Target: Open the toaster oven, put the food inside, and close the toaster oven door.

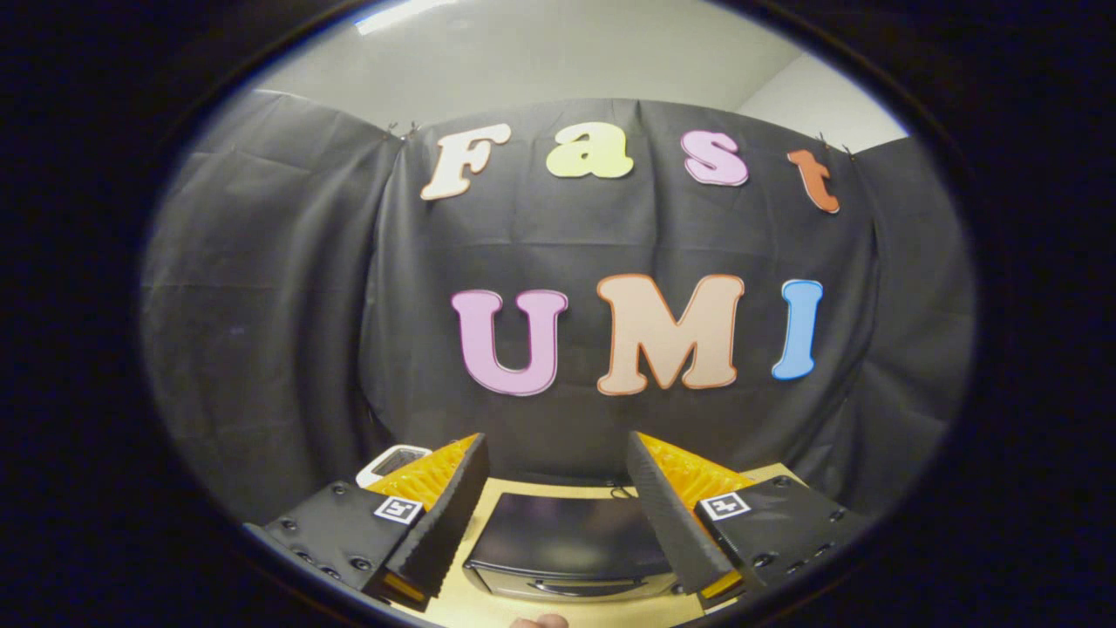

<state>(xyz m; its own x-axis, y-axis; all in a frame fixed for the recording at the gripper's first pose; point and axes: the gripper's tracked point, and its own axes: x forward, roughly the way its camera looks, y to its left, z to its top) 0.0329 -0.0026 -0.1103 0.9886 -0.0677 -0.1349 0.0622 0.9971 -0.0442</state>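
A dark toaster oven sits on a light wooden table, seen from above and in front. Its silver front edge with a curved door handle faces me, and the door looks closed. My gripper hovers above the oven, open, with a wide gap and nothing between its fingers. The oven lies between and below the two fingers. A white tray-like object peeks out behind the left finger; what it holds is hidden.
Black cloth walls close the booth behind and on both sides of the table. A fingertip of a person shows at the table's near edge, below the oven. A dark cable lies behind the oven.
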